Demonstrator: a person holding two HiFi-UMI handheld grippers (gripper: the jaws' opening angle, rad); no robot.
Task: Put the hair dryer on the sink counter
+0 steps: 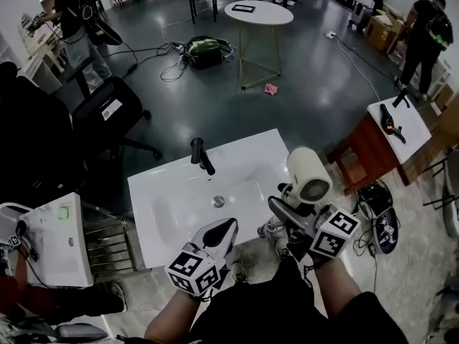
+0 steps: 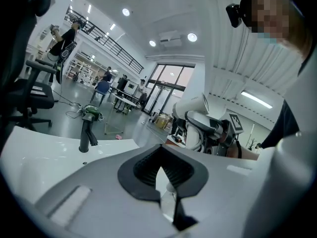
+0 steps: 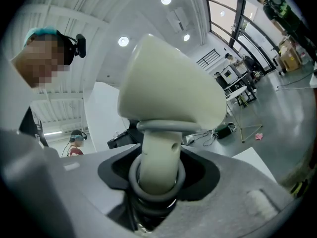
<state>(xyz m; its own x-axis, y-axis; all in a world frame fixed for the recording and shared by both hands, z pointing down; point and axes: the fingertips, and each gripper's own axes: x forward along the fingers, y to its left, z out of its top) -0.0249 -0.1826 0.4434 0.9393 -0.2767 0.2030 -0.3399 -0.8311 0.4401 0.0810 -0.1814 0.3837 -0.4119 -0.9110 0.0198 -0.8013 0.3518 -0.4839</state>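
Over the near right corner of the sink counter (image 1: 161, 192), as the head view shows it, the right gripper (image 1: 285, 212) has the hair dryer (image 1: 308, 179) clamped by its handle. The handle runs on along the jaws and the cream barrel sits crosswise at the far end, grille toward the camera. The flat rim beside the basin lies just ahead and to the left of it, so I would judge a short carry that way is all that remains. The left gripper (image 1: 221, 231) hovers over the counter's near edge, farther from the dryer, with nothing in it.

Left gripper view: the left gripper (image 2: 161, 176) has its jaw tips together around empty air. Beyond them are the counter top (image 2: 39, 143), the black faucet (image 2: 87, 133) and, off to the right, the dryer (image 2: 190, 105) held clear above the surface, which the head view cannot confirm.

Right gripper view: the right gripper (image 3: 156, 185) presses on the handle, with a grey cord (image 3: 157, 202) looped around it. Only a corner of the counter (image 3: 252, 160) shows, low at right.
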